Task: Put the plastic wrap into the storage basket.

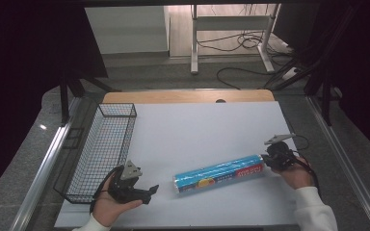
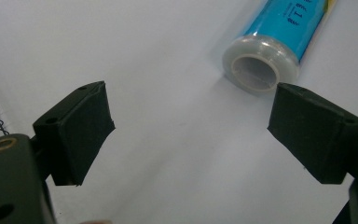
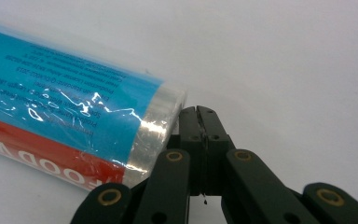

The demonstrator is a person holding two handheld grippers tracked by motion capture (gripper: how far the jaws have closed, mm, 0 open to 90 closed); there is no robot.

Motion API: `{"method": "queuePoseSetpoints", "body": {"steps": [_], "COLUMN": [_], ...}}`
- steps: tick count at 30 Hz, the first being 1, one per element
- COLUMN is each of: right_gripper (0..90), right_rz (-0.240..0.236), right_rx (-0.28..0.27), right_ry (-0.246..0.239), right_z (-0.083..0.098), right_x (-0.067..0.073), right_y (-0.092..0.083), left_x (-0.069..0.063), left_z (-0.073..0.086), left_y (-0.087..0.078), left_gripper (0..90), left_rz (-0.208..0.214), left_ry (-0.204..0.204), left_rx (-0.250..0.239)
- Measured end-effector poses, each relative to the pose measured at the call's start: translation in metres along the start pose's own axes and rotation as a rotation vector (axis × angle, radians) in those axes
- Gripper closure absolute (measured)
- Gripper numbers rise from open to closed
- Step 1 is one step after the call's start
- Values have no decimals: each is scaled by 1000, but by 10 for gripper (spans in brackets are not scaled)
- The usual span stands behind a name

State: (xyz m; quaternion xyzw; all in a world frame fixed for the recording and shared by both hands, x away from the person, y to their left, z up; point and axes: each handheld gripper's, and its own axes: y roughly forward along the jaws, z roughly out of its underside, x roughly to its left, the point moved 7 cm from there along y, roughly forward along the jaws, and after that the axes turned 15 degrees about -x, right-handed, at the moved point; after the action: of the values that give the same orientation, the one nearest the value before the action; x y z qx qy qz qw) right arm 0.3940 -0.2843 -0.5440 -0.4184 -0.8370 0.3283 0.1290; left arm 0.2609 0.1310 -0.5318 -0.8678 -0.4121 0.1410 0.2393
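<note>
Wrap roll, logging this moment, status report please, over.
Left gripper open, empty, facing the roll's end. Right gripper shut, tips against the other end. Wrap roll flat on table, outside wire basket. Nothing between.

Both grippers are showing black bodies with linked bars and brass-coloured rivets. The left gripper [image 1: 150, 189] is wearing square black foam pads [image 2: 81, 130] and a grey three-cornered plate [image 1: 131, 170]. The right gripper [image 3: 198, 114] is carrying a similar grey plate [image 1: 279, 138] and trailing a black cable [image 1: 311, 168]. The person is wearing white sleeves [image 1: 314, 211].
</note>
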Motion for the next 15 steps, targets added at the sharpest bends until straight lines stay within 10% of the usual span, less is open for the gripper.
{"method": "queuePoseSetpoints", "body": {"steps": [15], "right_gripper": [896], "right_rz": [-20], "right_rx": [-18], "right_ry": [35], "right_z": [4], "right_x": [-6], "right_y": [1], "left_x": [1], "left_z": [2], "left_y": [0], "left_gripper": [131], "left_rz": [-6], "left_ry": [2], "left_rx": [1]}}
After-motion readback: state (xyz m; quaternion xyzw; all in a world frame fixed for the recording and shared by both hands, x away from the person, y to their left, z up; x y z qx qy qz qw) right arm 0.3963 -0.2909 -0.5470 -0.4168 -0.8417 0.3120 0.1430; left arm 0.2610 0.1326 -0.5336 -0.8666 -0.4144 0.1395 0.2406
